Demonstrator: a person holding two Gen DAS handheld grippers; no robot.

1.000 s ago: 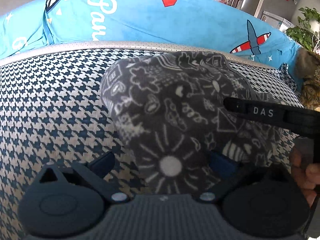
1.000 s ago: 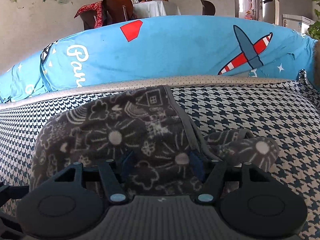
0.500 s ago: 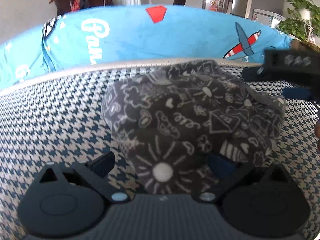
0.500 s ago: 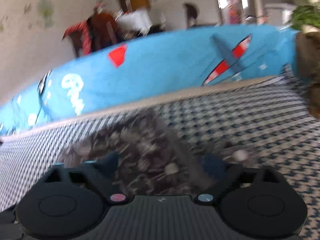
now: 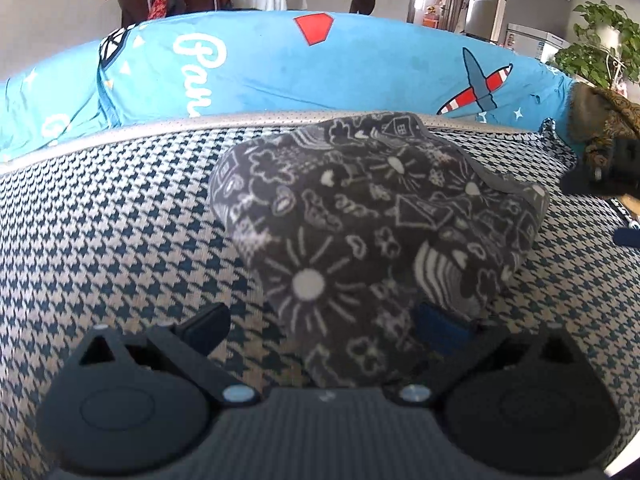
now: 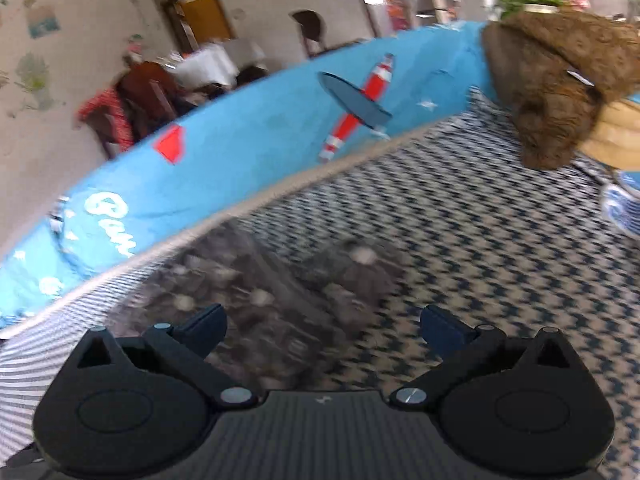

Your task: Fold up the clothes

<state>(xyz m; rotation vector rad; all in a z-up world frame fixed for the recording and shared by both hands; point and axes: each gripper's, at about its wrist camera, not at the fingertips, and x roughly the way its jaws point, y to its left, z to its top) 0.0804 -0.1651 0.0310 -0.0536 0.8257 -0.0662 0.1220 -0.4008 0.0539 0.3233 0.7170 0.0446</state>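
Note:
A dark grey garment (image 5: pixel 360 216) with white doodle print lies folded in a compact bundle on the houndstooth-covered surface (image 5: pixel 100 240). My left gripper (image 5: pixel 324 324) is open and low over the cover; the bundle's near edge lies between its fingers and drapes over the right one. In the right wrist view the same garment (image 6: pixel 260 292) is blurred, below and left of centre. My right gripper (image 6: pixel 324 326) is open, tilted, and holds nothing. Its dark body (image 5: pixel 600 172) also shows at the right edge of the left wrist view, apart from the cloth.
A bright blue bolster (image 5: pixel 320 72) printed with planes runs along the far edge of the surface. A brown furry heap (image 6: pixel 552 92) sits at the right end, with a potted plant (image 5: pixel 600 52) behind it. Chairs and a table stand beyond.
My right gripper opened, let go of the garment, and swung up and to the right, rolling as it went. The left gripper stayed in place, open, tilting up slightly.

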